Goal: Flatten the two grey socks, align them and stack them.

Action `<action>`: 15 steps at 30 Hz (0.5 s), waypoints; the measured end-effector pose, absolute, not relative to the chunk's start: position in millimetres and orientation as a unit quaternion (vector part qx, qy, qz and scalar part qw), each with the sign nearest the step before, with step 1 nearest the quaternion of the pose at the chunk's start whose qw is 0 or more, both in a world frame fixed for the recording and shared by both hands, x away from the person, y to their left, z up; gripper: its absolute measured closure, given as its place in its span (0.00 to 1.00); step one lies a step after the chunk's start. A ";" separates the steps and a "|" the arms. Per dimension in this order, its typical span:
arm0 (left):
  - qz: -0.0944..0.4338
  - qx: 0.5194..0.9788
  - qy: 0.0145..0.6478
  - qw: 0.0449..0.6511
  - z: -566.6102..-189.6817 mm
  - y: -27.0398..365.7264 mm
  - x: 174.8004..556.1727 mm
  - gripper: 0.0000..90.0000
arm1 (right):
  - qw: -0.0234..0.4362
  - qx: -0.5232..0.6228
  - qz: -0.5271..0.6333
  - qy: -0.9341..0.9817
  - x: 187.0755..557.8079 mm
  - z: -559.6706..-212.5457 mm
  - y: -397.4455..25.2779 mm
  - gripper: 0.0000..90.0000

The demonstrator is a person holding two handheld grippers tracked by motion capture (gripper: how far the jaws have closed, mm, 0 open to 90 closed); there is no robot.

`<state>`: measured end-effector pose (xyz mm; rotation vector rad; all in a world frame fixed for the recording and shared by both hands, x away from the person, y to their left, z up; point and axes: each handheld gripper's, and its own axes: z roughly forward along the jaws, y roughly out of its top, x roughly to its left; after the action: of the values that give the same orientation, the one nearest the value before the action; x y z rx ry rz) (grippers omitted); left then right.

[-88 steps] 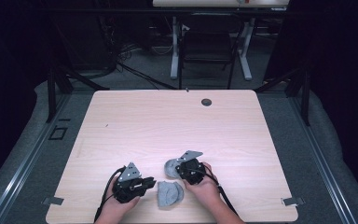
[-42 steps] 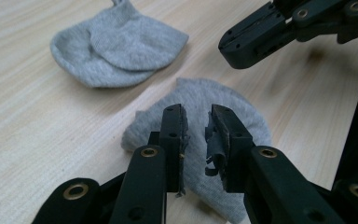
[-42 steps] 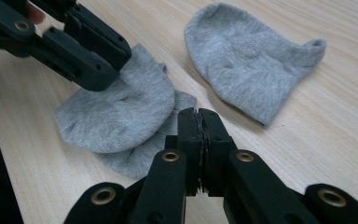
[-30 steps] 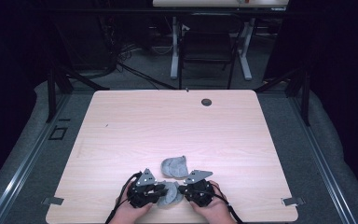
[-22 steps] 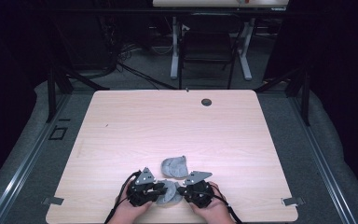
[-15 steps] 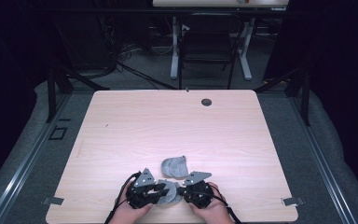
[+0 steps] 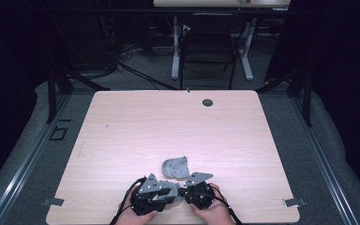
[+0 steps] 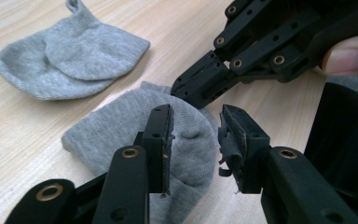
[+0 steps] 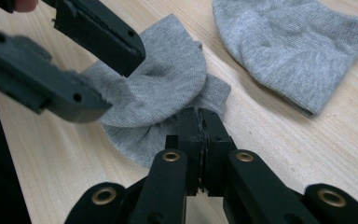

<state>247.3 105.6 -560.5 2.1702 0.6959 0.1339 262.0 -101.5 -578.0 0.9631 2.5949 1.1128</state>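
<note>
Right gripper is clamped on the near sock's edge; left gripper gapes above it. Thin pinch could slip if left tugs.

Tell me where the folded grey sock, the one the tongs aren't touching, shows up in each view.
High view: folded sock low centre, just beyond both tongs.
Left gripper view: upper left.
Right gripper view: upper right.
Shared landmark: the second sock, lying between the tongs beside it.
</note>
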 end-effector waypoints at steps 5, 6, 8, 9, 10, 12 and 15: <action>0.061 0.869 0.276 0.405 -565.2 100.6 244.3 0.68 | 0.078 0.322 0.372 0.867 262.0 -578.0 -101.5 0.98; 0.070 0.872 0.275 0.398 -567.3 98.0 243.4 0.69 | 0.078 0.322 0.372 0.867 262.0 -578.0 -101.5 0.98; 0.073 0.873 0.274 0.397 -568.1 97.0 243.1 0.71 | 0.079 0.322 0.372 0.867 261.9 -578.0 -101.5 0.98; 0.073 0.875 0.273 0.394 -568.2 96.8 243.2 0.76 | 0.080 0.322 0.372 0.867 261.8 -578.2 -101.3 0.98; 0.073 0.874 0.273 0.395 -568.2 96.6 243.1 0.76 | 0.080 0.322 0.372 0.867 261.8 -578.2 -101.3 0.98; 0.075 0.874 0.271 0.396 -567.8 96.7 242.6 0.84 | 0.080 0.322 0.372 0.867 261.8 -578.1 -101.3 0.98; 0.077 0.875 0.267 0.397 -566.5 97.7 242.4 0.89 | 0.080 0.321 0.372 0.867 261.7 -578.0 -101.3 0.99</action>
<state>242.4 97.7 -566.5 2.2155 0.6771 0.1941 261.7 -101.3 -578.0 0.9609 2.5947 1.1120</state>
